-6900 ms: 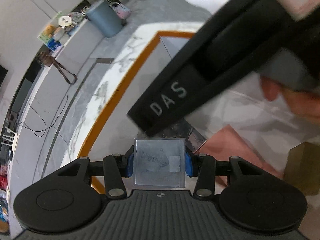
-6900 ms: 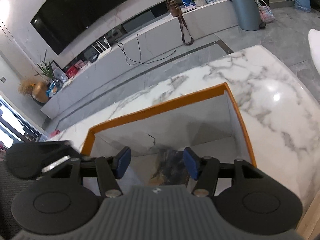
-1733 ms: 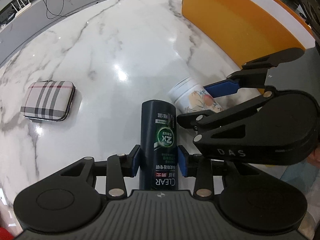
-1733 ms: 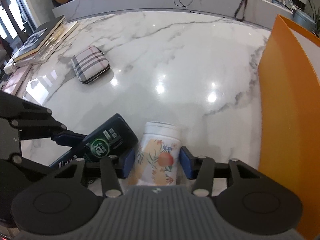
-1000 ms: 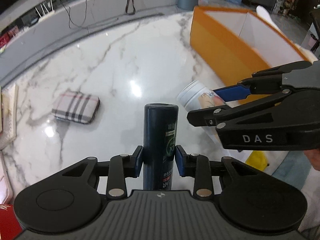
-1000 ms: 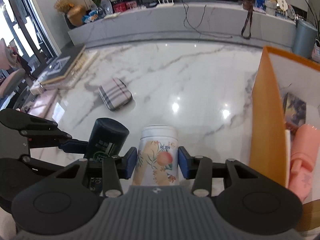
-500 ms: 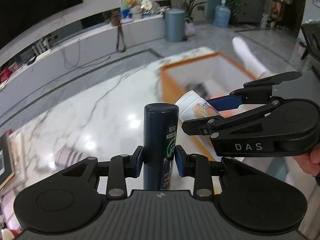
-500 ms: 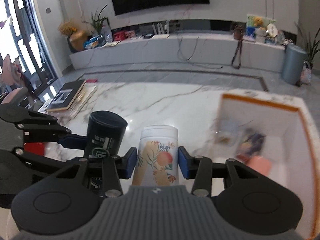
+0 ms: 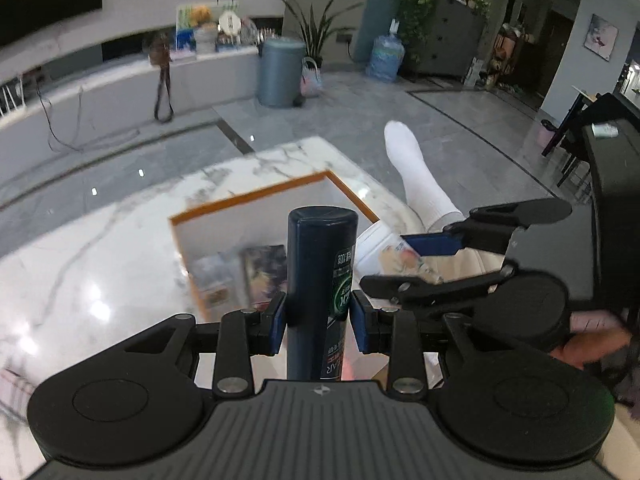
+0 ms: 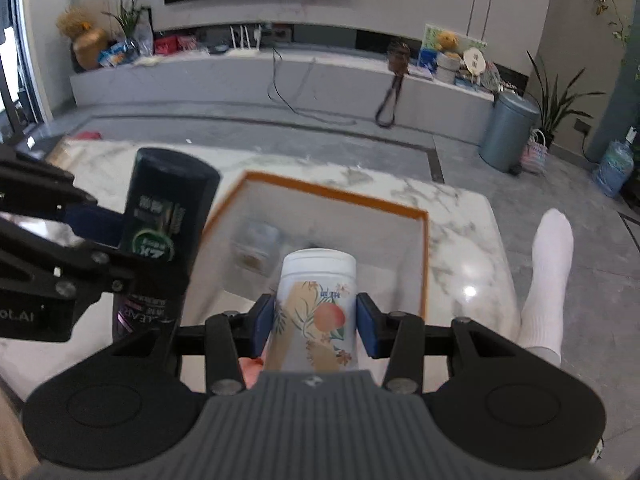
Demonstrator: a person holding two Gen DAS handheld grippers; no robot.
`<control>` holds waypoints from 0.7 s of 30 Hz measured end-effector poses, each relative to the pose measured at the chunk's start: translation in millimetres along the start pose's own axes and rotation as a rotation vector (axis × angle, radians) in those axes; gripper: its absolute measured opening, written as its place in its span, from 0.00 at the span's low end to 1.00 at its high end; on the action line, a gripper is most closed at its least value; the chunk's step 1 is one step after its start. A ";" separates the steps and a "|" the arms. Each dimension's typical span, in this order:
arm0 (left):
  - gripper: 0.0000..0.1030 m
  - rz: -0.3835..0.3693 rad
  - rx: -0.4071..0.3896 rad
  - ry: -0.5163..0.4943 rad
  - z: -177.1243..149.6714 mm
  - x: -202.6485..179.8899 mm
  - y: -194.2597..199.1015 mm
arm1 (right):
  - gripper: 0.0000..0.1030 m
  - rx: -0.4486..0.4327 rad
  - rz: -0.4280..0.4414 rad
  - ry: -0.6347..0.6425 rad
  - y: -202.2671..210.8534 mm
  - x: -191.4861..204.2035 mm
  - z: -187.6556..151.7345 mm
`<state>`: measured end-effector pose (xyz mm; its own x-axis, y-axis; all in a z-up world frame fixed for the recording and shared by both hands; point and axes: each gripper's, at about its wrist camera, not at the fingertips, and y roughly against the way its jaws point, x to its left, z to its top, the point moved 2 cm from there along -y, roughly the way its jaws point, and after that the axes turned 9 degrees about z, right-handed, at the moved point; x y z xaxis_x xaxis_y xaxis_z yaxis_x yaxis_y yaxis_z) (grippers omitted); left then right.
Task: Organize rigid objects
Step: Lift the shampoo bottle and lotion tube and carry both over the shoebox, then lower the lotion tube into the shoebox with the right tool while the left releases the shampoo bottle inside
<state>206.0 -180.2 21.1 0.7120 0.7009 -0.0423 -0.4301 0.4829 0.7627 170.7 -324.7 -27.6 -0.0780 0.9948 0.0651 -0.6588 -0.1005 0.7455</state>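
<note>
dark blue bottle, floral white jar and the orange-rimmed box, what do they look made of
Dark blue cylindrical bottle in the left claw: probably plastic, smooth with a slight sheen and a printed label. White floral jar in the right claw: likely plastic, matte, with a printed peach. Orange-rimmed box: seemingly cardboard, with thin flat walls and a white inside.

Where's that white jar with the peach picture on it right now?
The white peach-print plastic jar is gripped upright in the right gripper, held over the orange-rimmed box, with the dark blue shampoo bottle in the left gripper to its left.
</note>
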 end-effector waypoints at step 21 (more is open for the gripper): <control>0.36 0.013 0.111 0.032 10.9 32.1 -100.0 | 0.44 0.145 -0.092 0.127 -126.4 -33.5 11.4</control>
<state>278.0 -211.7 -49.5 0.6878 0.7241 -0.0515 -0.3739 0.4142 0.8298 265.1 -345.2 -116.5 -0.1219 0.9889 -0.0848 -0.5534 0.0032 0.8329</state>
